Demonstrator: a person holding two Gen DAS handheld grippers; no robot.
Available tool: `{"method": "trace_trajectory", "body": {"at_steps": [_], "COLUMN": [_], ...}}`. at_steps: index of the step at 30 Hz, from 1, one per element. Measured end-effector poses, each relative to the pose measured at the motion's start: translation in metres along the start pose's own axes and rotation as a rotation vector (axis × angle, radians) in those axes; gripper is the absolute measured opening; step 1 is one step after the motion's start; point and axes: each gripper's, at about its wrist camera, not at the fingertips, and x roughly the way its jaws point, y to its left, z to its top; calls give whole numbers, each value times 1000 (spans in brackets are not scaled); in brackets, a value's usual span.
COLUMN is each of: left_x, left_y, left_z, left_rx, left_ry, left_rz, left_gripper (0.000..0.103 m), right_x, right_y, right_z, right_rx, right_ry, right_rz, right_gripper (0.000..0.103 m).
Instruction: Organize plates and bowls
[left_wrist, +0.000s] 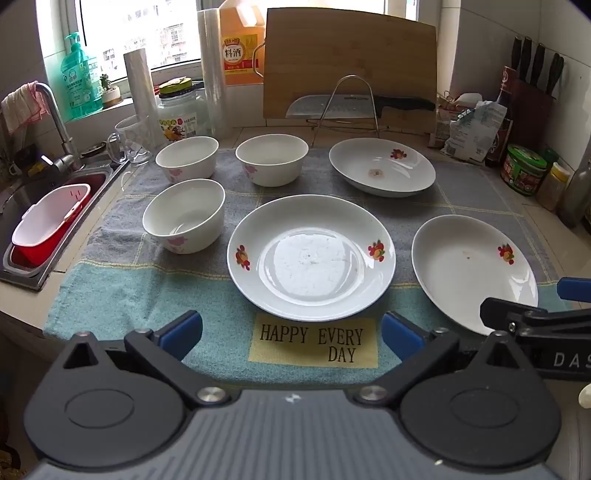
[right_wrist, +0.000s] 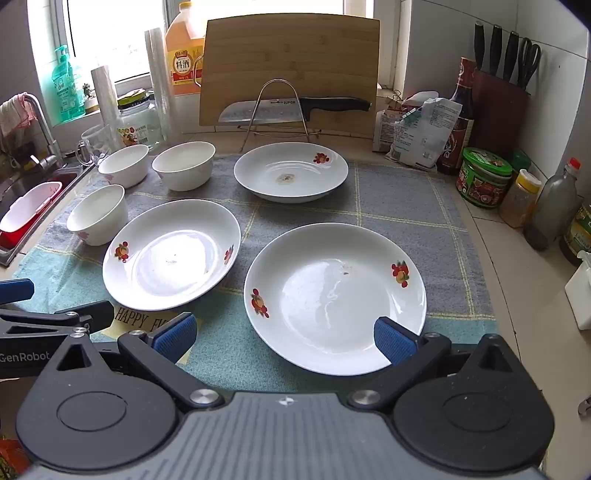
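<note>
3 white plates w/ fruit print on the checked cloth (left_wrist: 122, 280): centre plate (left_wrist: 311, 257), right plate (right_wrist: 335, 298), far plate (left_wrist: 382, 165), all apart. 3 bowls (left_wrist: 184, 215) upright, grouped at cloth's left, beside the sink (left_wrist: 55, 206). Left gripper (left_wrist: 291, 332) hovers near centre plate, jaws spread wide, nothing in them. Right gripper (right_wrist: 284, 334) over right plate's near rim, jaws released too. Cutting board (left_wrist: 351, 62) behind.
</note>
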Motion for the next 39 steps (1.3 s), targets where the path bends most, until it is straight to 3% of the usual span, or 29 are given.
{"method": "trace_trajectory", "body": {"at_steps": [39], "left_x": [-3], "left_y": [3], "left_z": [3], "left_rx": [-11], "left_ry": [-4], "left_rz": [-18], "left_gripper": [102], "right_x": [-3], "right_y": [0], "right_z": [3], "right_rx": [7], "right_ry": [-8], "right_rz": [2], "right_gripper": [103]}}
